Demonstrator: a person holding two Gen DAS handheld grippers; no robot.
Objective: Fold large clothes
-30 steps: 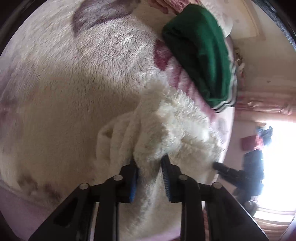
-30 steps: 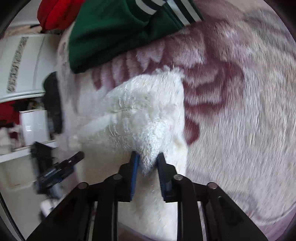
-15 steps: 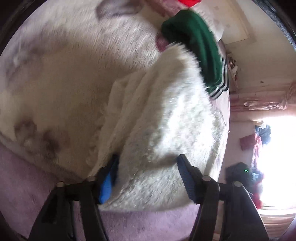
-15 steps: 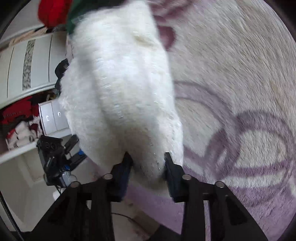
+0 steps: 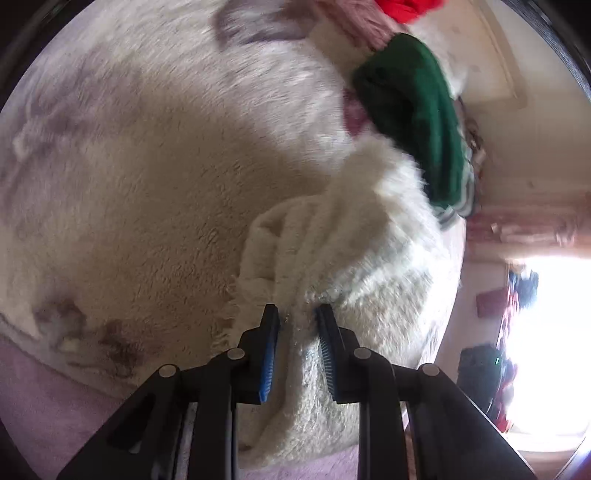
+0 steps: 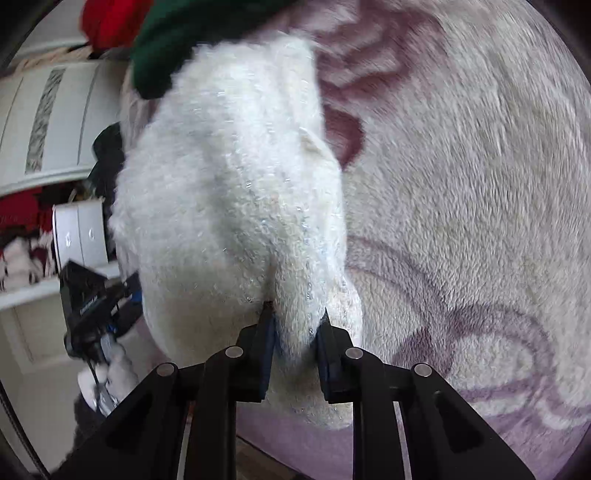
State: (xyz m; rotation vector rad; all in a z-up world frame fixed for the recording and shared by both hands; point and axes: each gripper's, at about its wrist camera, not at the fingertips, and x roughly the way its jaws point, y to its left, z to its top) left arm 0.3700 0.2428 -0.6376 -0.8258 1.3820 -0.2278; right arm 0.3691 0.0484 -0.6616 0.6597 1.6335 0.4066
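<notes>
A fluffy white garment [image 5: 354, 236] lies folded on a plush cream and purple blanket [image 5: 147, 166]. My left gripper [image 5: 297, 317] is shut on the white garment's near edge, fabric bunched between its blue pads. In the right wrist view the white garment [image 6: 229, 192] rises as a thick bundle, and my right gripper [image 6: 295, 321] is shut on its near end. The far end of the garment touches a green garment.
A folded green garment with white stripes [image 5: 417, 110] lies beyond the white one, with a red item [image 5: 406, 7] behind it. The green garment [image 6: 177, 40] also tops the right wrist view. White cabinets [image 6: 48, 122] and a black device [image 6: 92, 295] stand left of the bed. A bright window [image 5: 546, 350] is at right.
Both grippers opened on the garment half a second ago and have closed on it again. The white garment has been pulled nearer and lies more bunched, farther from the green one.
</notes>
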